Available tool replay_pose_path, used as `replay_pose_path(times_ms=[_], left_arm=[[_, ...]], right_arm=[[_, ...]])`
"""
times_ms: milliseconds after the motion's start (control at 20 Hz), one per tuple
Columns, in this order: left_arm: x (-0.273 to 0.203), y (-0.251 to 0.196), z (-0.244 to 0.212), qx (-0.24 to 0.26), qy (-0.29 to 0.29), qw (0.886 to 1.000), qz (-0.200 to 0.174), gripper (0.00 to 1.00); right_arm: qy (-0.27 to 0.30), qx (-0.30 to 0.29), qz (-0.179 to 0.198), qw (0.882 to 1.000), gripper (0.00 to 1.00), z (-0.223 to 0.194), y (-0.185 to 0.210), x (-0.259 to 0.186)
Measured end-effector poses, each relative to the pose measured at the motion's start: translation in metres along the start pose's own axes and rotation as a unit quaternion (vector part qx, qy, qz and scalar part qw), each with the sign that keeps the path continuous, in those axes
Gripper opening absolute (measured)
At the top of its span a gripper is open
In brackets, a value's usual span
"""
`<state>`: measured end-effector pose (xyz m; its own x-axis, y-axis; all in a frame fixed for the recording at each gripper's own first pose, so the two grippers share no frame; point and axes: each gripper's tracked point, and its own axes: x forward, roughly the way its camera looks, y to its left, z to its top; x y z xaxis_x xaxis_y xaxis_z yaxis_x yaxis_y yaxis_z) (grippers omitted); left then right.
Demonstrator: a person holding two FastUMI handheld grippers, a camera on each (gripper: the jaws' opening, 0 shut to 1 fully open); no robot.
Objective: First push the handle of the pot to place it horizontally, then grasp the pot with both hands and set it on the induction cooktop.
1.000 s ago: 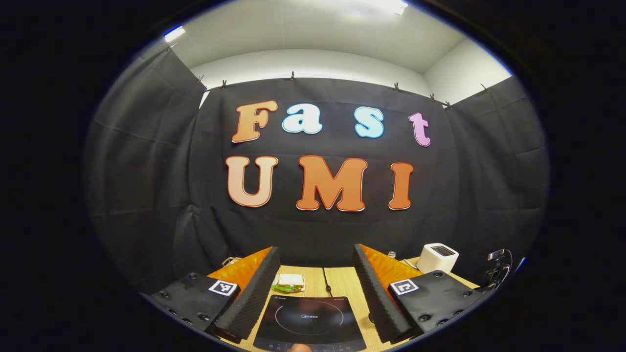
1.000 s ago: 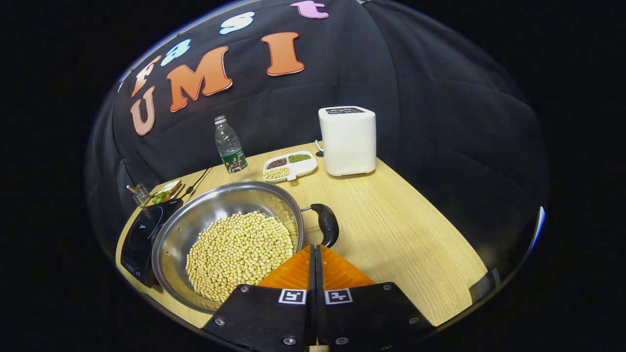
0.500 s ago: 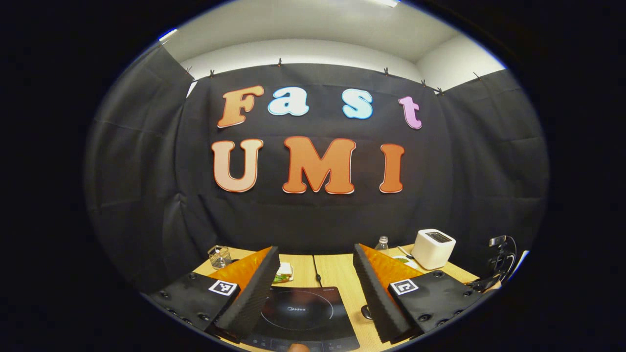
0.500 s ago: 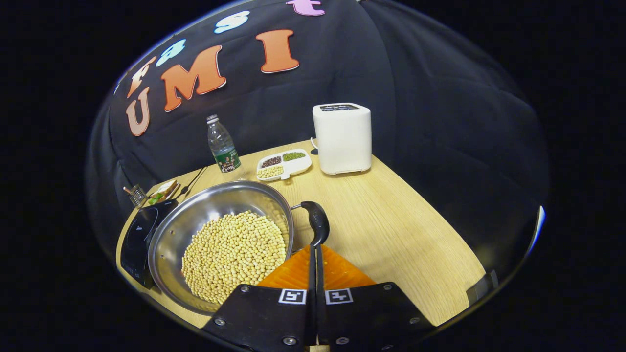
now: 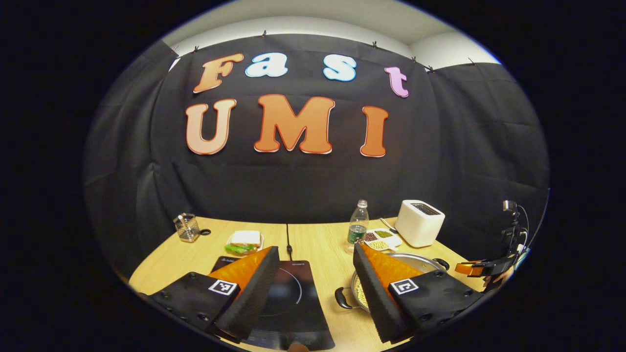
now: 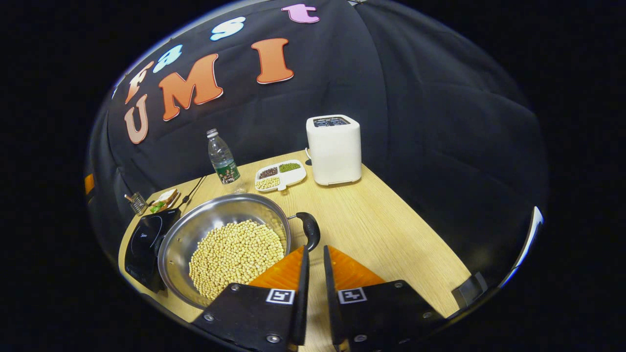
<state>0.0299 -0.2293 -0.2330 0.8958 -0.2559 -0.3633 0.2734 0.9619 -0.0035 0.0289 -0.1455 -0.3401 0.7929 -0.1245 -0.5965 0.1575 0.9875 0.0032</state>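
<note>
Light wooden table [image 6: 391, 230] runs up to the black cloth wall. On it we see the round stainless steel pot [image 6: 222, 234] full of pale soybeans [image 6: 237, 256], its left edge touching the flat black induction cooktop [image 6: 144, 242]; its black right handle [image 6: 309, 230] lies just ahead of our right gripper [image 6: 313, 264], fingers slightly parted, pinching nothing. Our left gripper [image 5: 315, 266] is spread wide above the cooktop [image 5: 293, 303], pot [image 5: 386, 274] to its right. Behind: white boxy toaster [image 6: 335, 149], clear plastic water bottle [image 6: 221, 159], white divided dish of beans [image 6: 280, 175].
</note>
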Motion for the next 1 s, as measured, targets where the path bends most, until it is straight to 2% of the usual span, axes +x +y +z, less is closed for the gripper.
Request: replay_pose_path(times_ms=[100,150,200,250,350,450,600,850,900,1000], left_arm=[[0.012,-0.013,-0.019,-0.001,0.015,1.0,-0.011,0.97],[0.017,-0.018,-0.029,0.0,0.025,1.0,-0.016,0.97],[0.023,-0.022,-0.038,-0.002,0.033,0.999,-0.02,0.98],[0.028,-0.027,-0.048,-0.005,0.042,0.999,-0.022,0.98],[0.035,-0.033,-0.066,-0.01,0.063,0.998,-0.027,0.98],[0.043,-0.044,-0.086,-0.013,0.08,0.996,-0.033,0.97],[0.059,-0.059,-0.116,-0.022,0.107,0.993,-0.046,0.99],[0.084,-0.078,-0.16,-0.031,0.143,0.988,-0.043,0.99],[0.088,-0.077,-0.167,-0.031,0.151,0.988,-0.032,0.99],[0.097,-0.073,-0.164,-0.005,0.135,0.99,-0.024,0.99]], right_arm=[[-0.013,-0.019,-0.003,1.0,0.36,0.007,0.0,-0.005],[-0.021,-0.028,-0.003,0.999,0.54,0.008,0.001,-0.007],[-0.028,-0.035,-0.002,0.999,0.58,0.011,0.003,-0.008],[-0.033,-0.041,-0.002,0.999,0.72,0.013,0.004,-0.007],[-0.037,-0.042,0.003,0.998,0.89,0.014,0.007,-0.006],[-0.038,-0.041,0.005,0.998,0.94,0.014,0.008,-0.002],[-0.037,-0.038,0.004,0.999,0.94,0.014,0.01,0.009],[-0.024,-0.042,0.005,0.999,0.94,0.008,0.011,0.03],[-0.021,-0.043,0.005,0.999,0.94,0.007,0.011,0.034],[-0.017,-0.043,0.003,0.999,0.94,0.005,0.01,0.042]])
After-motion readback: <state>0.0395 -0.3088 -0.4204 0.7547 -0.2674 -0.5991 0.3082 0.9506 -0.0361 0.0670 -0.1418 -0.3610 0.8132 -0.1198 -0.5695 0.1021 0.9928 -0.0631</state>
